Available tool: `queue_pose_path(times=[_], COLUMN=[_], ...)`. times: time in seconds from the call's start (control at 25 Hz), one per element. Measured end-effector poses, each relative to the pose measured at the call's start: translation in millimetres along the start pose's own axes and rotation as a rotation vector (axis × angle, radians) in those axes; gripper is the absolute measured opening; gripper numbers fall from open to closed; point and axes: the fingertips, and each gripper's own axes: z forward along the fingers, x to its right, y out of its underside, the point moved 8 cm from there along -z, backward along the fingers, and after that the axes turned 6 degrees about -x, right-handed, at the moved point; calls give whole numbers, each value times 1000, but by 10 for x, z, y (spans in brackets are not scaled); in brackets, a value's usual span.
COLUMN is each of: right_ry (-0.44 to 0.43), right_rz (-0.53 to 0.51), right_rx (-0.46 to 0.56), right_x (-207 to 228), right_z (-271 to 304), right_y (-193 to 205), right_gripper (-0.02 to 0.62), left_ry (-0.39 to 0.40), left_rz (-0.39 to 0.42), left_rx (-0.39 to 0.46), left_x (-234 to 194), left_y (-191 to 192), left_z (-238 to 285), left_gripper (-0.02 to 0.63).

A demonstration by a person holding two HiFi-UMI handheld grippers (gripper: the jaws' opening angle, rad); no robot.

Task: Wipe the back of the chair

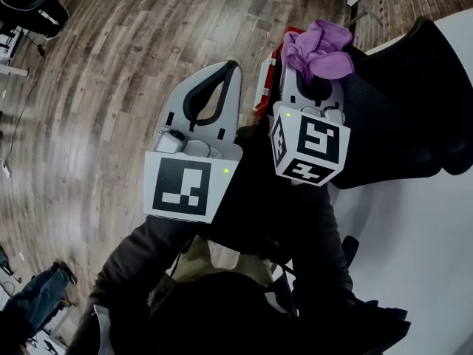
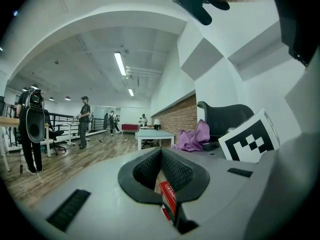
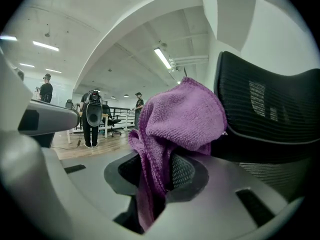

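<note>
Between the right gripper's (image 3: 161, 176) clamped jaws, a purple cloth (image 3: 182, 116) is pinched and bunches above the tips. Just right of that gripper stands the chair's black mesh back (image 3: 270, 109). To its left, the left gripper (image 1: 231, 69) has its jaws together, holding nothing.
</note>
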Motion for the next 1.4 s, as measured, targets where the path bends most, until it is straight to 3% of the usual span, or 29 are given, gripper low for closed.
queue_pose_path(times=[0.44, 0.72, 0.92, 1.4], right_ry=[7, -10, -17, 19], right_rz=[22, 19, 19, 50], right_rx=[-26, -41, -34, -42], right_x=[-59, -81, -49, 426], right_z=[-17, -17, -65, -250], right_y=[280, 246, 233, 382], right_gripper=[91, 91, 91, 91], left_ry=[13, 20, 31, 85], left_rz=[9, 6, 59, 77], left_rx=[-30, -43, -34, -34], left_x=[24, 23, 34, 473], left_y=[62, 80, 87, 105], left_z=[39, 45, 53, 279], left_gripper=[9, 9, 9, 9])
